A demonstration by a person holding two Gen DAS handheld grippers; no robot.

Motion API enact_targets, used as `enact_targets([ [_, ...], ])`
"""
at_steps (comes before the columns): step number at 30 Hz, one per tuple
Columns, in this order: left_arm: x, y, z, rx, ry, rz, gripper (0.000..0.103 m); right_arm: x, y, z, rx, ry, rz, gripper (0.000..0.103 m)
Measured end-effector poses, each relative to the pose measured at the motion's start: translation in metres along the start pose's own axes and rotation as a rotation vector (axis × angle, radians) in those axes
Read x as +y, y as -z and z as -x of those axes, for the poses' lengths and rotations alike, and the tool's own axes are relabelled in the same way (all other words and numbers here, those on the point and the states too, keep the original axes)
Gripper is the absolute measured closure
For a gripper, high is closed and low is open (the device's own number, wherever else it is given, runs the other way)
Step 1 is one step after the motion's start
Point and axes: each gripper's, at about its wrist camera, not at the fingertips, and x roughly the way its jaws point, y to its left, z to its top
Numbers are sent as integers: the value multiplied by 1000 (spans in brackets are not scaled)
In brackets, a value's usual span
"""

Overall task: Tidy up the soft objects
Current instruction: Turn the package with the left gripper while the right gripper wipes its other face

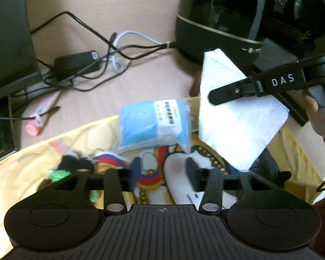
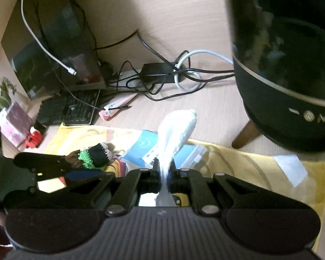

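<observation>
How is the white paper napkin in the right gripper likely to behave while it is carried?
Probably floppy: the white paper napkin is pinched by the right gripper at one spot and folds narrow there. Likely very light, since the thin embossed sheet holds its spread shape in the air. It could tear if tugged, being thin tissue.

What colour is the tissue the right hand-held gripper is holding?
White, with a fine embossed dot texture. The tissue shows best in the left wrist view, pinched by the right hand-held gripper.
</observation>
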Motion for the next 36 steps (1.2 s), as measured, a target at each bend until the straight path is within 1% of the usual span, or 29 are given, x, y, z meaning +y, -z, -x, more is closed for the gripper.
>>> enact_targets([
  [1, -2, -5, 0, -20, -16, -8, 6, 1, 1, 1, 1, 2, 2, 96],
  [2, -4, -10, -2, -34, -27, 1, 6, 0, 2, 2, 1, 1, 2, 96],
  [3, -3, -18, -6, -36, -33, 31, 5, -1, 4, 5, 1, 3, 1, 96],
  [6, 5, -42, -30, -2, -36, 176, 5, -10, 15, 13, -11, 37, -13, 96],
  [7, 6, -48, -39, 5, -35, 191, 5, -15, 19, 15, -14, 48, -24, 96],
  [8, 6, -54, -47, 15, -34, 162, 5, -20, 24, 17, -15, 55, -40, 96],
  [9, 2, -59, -58, 37, -39, 105, 5, -26, 28, 19, -15, 63, -56, 96],
  [11, -7, -64, -85, 130, -63, -21, 3, -35, 35, 21, -13, 66, -86, 94],
  [13, -14, -63, -109, 216, -106, -93, 2, -43, 42, 22, -10, 70, -115, 93],
  [14, -17, -62, -116, 229, -124, -116, 0, -46, 45, 21, -6, 73, -128, 93],
  [15, -20, -62, -119, 215, -135, -133, 0, -48, 48, 19, -3, 75, -140, 93],
  [17, -22, -59, -115, 169, -130, -134, 2, -49, 47, 19, -6, 70, -146, 93],
  [18, -22, -58, -111, 154, -111, -126, 6, -49, 46, 19, -9, 66, -146, 93],
  [19, -21, -56, -107, 144, -91, -127, 16, -49, 45, 20, -13, 61, -145, 93],
  [21, -19, -49, -92, 132, -52, -146, 18, -48, 42, 20, -19, 53, -144, 93],
  [25, -25, -24, -45, 105, 14, -195, 17, -46, 35, 22, -32, 27, -142, 94],
  [27, -31, -5, -25, 103, 19, -218, 14, -38, 25, 21, -37, -34, -138, 95],
  [29, -36, 14, -19, 131, 9, -212, 15, -28, 16, 17, -32, -121, -144, 96],
  [31, -38, 29, -21, 155, -11, -178, 13, -15, 7, 5, -7, -227, -159, 96],
  [33, -36, 33, -20, 144, -20, -123, 13, 4, 4, -10, 32, -304, -126, 96],
  [34, -35, 33, -17, 139, -21, -94, 14, 15, 5, -19, 63, -313, -80, 96],
  [36, -33, 34, -13, 128, -31, -61, 15, 32, 14, -31, 123, -286, 6, 96],
])
